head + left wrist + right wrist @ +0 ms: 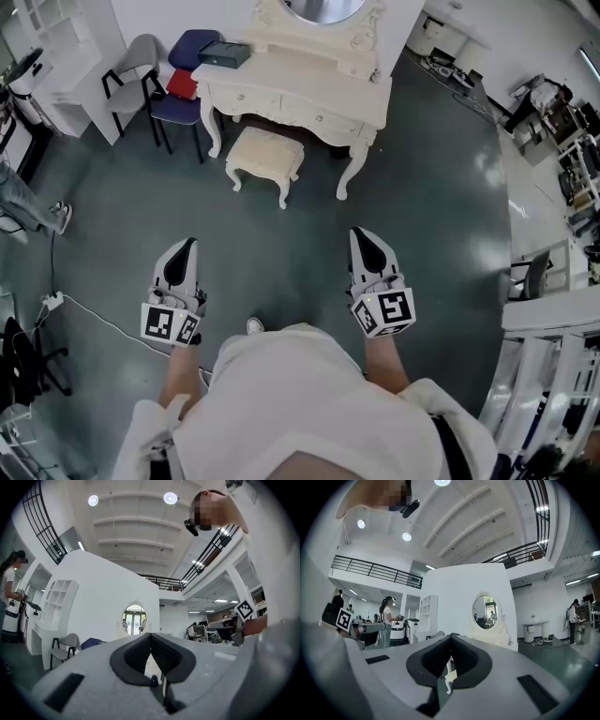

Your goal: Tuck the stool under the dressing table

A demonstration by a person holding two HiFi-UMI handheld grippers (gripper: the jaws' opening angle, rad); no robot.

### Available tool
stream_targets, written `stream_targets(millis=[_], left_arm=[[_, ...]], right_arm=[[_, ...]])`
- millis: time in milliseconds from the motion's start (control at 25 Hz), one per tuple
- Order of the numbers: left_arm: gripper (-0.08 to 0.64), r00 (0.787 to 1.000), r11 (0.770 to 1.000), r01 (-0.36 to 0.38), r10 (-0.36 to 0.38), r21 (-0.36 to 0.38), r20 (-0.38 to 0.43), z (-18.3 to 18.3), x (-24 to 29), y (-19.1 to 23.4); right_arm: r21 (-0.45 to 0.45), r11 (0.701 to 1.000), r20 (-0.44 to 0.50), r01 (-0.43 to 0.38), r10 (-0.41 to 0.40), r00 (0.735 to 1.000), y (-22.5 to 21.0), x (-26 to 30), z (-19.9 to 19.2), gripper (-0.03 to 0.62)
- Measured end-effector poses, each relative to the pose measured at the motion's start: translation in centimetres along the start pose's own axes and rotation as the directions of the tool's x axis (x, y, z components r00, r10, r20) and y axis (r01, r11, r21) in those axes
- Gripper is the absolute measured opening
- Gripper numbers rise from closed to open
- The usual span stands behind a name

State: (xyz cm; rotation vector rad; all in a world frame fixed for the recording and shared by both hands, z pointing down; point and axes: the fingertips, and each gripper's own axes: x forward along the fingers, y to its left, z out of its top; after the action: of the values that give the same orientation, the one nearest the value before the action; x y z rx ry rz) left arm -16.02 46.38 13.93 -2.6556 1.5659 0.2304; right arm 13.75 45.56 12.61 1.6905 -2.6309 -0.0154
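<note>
L gripper [188,246]: jaws together, empty
R gripper [361,236]: same
stool [265,157]: sticks out of dressing table [309,92]
tip: push near seat edge evenly w/ both, keep it square btw table legs

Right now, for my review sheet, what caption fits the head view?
Person faces the cream stool before the dressing table, left gripper and right gripper shut, empty, well short of it.
</note>
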Motion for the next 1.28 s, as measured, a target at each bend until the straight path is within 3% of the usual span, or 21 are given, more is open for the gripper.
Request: stream_targets(millis=[160,200,240,320,400,480,640,680,800,1000,1280], left_arm=[[0.015,0.999,1.0,0.0,-0.001,0.008,0.052,0.8,0.1,-0.6],[0.017,0.998,1.0,0.001,-0.002,0.012,0.065,1.0,0.2,-0.8],[0.017,0.997,1.0,-0.001,0.0,0.014,0.072,1.1,0.3,-0.9],[0.034,0.997,1.0,-0.018,0.017,0.01,0.074,1.0,0.6,-0.9],[0.116,0.997,0.999,-0.051,0.051,0.001,0.064,0.6,0.6,-0.6],[0.176,0.994,0.996,-0.092,0.092,-0.006,0.054,0.3,0.5,0.0],[0.403,0.979,0.981,-0.194,0.194,-0.003,0.062,0.0,0.8,1.3],[0.447,0.976,0.978,-0.208,0.208,0.002,0.063,-0.1,0.9,1.2],[0.486,0.977,0.978,-0.21,0.209,0.01,0.046,-0.5,1.8,0.3],[0.489,0.973,0.974,-0.228,0.228,0.009,0.023,-1.9,2.3,-1.3],[0.489,0.944,0.947,-0.321,0.321,0.007,-0.078,-6.1,1.6,-0.2]], right_arm=[[0.026,1.0,0.024,-0.002,0.001,1.0,-0.9,-0.1,0.0,0.003],[0.029,1.0,0.027,-0.012,0.012,1.0,-1.2,0.0,0.1,0.018],[0.031,0.999,0.026,-0.022,0.021,0.999,-1.5,0.1,0.1,0.083],[0.029,0.999,0.02,-0.026,0.026,0.999,-2.3,0.2,0.1,0.103],[0.02,0.999,0.016,-0.028,0.028,0.999,-3.1,0.2,-0.1,0.138],[0.006,0.999,0.01,-0.035,0.035,0.999,-3.7,0.4,-0.2,0.237],[0.041,0.999,0.013,-0.012,0.012,1.0,-5.5,0.8,-0.5,0.453],[0.048,0.999,0.011,-0.016,0.015,1.0,-5.8,0.8,-0.6,0.477],[0.042,0.998,-0.012,-0.037,0.038,0.999,-6.7,0.9,-1.2,0.492],[0.017,0.996,-0.032,-0.091,0.091,0.995,-7.6,1.2,-2.3,0.491],[0.057,0.992,-0.102,-0.112,0.117,0.988,-7.7,3.2,-6.0,0.491]])
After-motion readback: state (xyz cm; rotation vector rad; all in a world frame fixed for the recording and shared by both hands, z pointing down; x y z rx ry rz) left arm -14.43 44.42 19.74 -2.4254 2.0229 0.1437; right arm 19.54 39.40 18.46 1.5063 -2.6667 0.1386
